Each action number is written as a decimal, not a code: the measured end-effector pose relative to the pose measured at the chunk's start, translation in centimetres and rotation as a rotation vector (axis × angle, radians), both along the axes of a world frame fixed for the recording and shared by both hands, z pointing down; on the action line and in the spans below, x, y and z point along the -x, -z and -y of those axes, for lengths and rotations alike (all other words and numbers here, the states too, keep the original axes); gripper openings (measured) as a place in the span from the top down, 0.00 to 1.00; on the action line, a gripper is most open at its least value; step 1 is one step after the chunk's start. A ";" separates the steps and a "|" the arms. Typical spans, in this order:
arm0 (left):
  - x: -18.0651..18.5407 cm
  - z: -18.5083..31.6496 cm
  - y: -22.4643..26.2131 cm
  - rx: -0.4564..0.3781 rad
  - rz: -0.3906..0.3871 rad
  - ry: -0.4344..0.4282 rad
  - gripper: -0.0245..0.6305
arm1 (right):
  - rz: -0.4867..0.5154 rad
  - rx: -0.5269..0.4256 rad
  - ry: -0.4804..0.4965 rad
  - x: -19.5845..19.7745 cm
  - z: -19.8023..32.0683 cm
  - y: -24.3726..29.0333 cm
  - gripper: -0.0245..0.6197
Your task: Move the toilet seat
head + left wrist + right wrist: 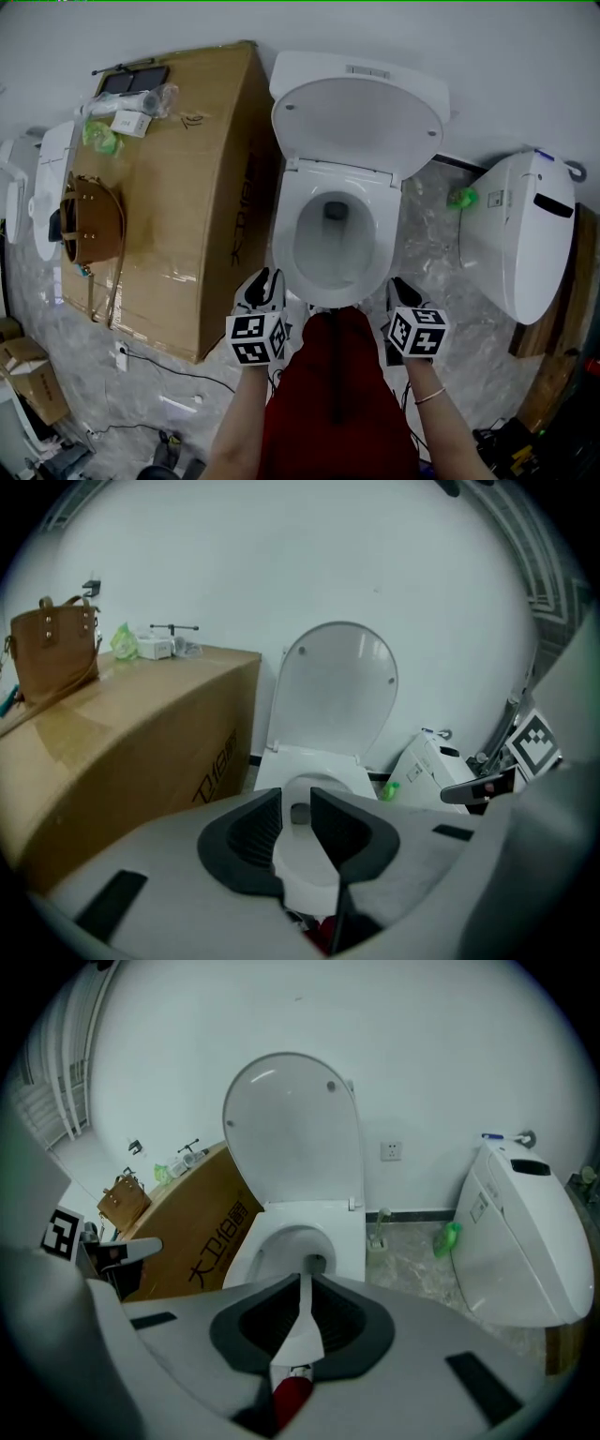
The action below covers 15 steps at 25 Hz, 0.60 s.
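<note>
While the seat [285, 220] lies flat on the bowl [328, 248] at centre frame, lid [361, 117] raised behind it, both grippers hang just below its front edge — left gripper [263, 282] with jaws slightly apart, right gripper [401, 289] closed, neither holding anything — seemingly so that edge is within reach.

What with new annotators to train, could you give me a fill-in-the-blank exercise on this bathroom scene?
1. The oval white plastic toilet lid stands ____ (up or down).
2. The brown leather handbag lies on the big box made of ____.
3. The right gripper has its jaws ____ (open or shut).
4. The left gripper, jaws apart, grips ____.
Missing words: up; cardboard; shut; nothing.
</note>
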<state>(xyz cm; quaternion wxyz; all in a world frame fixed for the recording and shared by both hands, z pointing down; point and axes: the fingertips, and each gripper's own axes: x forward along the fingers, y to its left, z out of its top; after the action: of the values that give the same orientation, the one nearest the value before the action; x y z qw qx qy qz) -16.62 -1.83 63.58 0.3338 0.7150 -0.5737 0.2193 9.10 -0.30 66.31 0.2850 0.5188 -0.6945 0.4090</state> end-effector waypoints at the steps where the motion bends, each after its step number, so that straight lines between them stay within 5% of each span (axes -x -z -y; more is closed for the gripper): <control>1: 0.0 -0.1 -1.3 0.021 -0.003 0.005 0.85 | 0.007 0.020 0.001 0.1 -0.2 -1.0 0.91; 15: 1.8 -1.9 -17.1 0.283 -0.036 0.115 0.68 | 0.031 0.231 -0.015 -0.9 -1.7 -14.4 0.58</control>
<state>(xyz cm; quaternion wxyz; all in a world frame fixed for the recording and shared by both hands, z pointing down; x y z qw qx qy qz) -18.39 0.11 80.66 0.4534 0.6307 -0.5711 0.2655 10.01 1.43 80.72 0.3292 0.4813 -0.6432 0.4962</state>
